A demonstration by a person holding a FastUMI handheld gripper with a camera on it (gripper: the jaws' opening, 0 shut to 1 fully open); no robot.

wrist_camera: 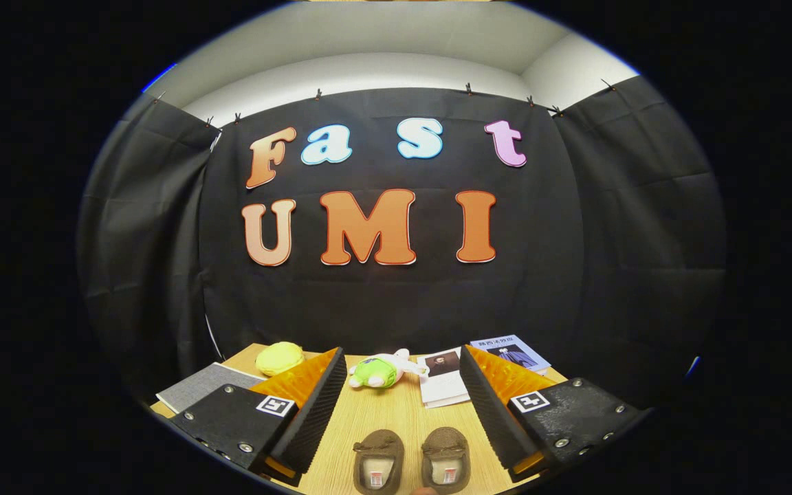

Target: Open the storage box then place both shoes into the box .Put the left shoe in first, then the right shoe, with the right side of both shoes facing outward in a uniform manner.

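Note:
Two small brown slipper-like shoes stand side by side on the wooden table, toes pointing away from me: the left shoe [378,459] and the right shoe [445,458]. They lie low between my fingers, close to me. My gripper [401,368] is open, its two fingers spread wide above the table with nothing between the pads. The left finger [313,405] and the right finger [489,405] flank the shoes without touching them.
Beyond the fingers at the table's [396,412] far edge lie a green and white plush toy [379,371], a yellow round object [279,357], a grey cloth or book [207,386], an open booklet [443,385] and a blue magazine [509,352].

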